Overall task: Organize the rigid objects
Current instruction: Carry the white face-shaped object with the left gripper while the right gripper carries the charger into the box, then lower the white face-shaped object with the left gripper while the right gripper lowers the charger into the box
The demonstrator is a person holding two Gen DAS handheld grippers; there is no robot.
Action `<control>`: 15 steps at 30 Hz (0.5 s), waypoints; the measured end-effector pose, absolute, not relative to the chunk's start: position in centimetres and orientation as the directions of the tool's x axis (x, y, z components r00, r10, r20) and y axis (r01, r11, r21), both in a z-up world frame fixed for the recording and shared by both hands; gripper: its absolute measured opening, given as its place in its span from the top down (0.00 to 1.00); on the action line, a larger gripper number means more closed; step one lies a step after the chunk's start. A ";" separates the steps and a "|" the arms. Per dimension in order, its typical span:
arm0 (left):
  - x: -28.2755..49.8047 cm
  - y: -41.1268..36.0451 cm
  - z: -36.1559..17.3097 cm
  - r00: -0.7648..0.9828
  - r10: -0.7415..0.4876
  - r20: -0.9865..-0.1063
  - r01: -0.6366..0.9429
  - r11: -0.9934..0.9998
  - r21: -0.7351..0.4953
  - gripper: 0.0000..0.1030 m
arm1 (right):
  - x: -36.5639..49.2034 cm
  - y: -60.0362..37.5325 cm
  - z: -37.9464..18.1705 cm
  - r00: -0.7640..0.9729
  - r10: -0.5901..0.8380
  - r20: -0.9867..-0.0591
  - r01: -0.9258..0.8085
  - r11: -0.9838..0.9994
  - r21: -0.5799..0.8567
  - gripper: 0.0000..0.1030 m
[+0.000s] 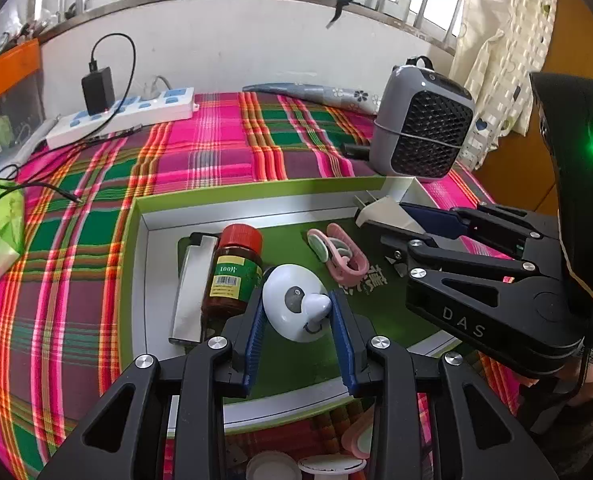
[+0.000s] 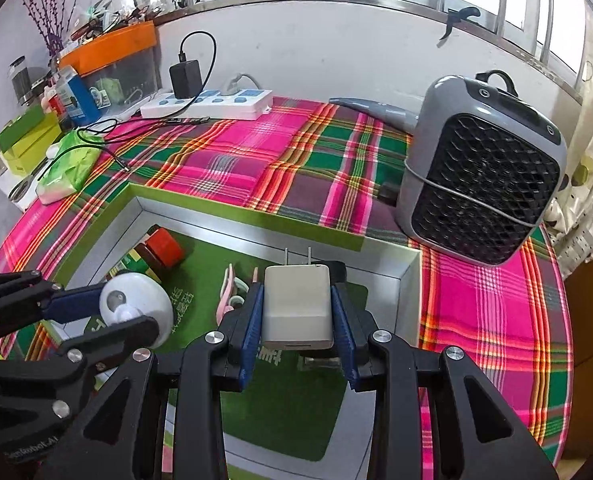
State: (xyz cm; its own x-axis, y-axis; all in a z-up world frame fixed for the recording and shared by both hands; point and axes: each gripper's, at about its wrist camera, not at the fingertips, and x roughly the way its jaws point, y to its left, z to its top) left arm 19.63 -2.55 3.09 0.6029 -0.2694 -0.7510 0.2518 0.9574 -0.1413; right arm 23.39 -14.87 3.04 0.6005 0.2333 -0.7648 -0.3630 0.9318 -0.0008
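Observation:
A green box (image 1: 136, 216) with a green floor lies on the plaid cloth. In it lie a silver lighter (image 1: 190, 288), a brown bottle with a red cap (image 1: 232, 272) and a pink clip (image 1: 340, 252). My left gripper (image 1: 298, 312) is shut on a white round knobbed object (image 1: 292, 300) above the box floor; it also shows in the right wrist view (image 2: 134, 300). My right gripper (image 2: 296, 312) is shut on a white plug charger (image 2: 296, 304), prongs forward, over the box's right part (image 2: 408, 264). The right gripper also shows in the left wrist view (image 1: 400, 220).
A grey mesh-fronted fan (image 1: 420, 128) stands just behind the box's right corner. A white power strip (image 1: 124, 116) with a black adapter lies at the back. A green tissue pack (image 2: 70, 166) and a loose cable lie left. White lids (image 1: 332, 464) lie near the front edge.

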 end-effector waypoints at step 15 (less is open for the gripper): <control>20.2 -2.4 2.3 0.591 -0.249 -0.767 0.237 0.963 -0.130 0.70 | 23.8 -14.1 2.7 0.602 0.255 -0.757 -0.384 0.923 0.006 0.66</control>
State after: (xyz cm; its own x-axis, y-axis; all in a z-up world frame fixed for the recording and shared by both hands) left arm 20.15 -2.44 2.31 0.5910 -0.2490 -0.7673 0.2367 0.9628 -0.1302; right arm 23.79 -14.12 2.73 0.6016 0.2554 -0.7569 -0.3839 0.9233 0.0065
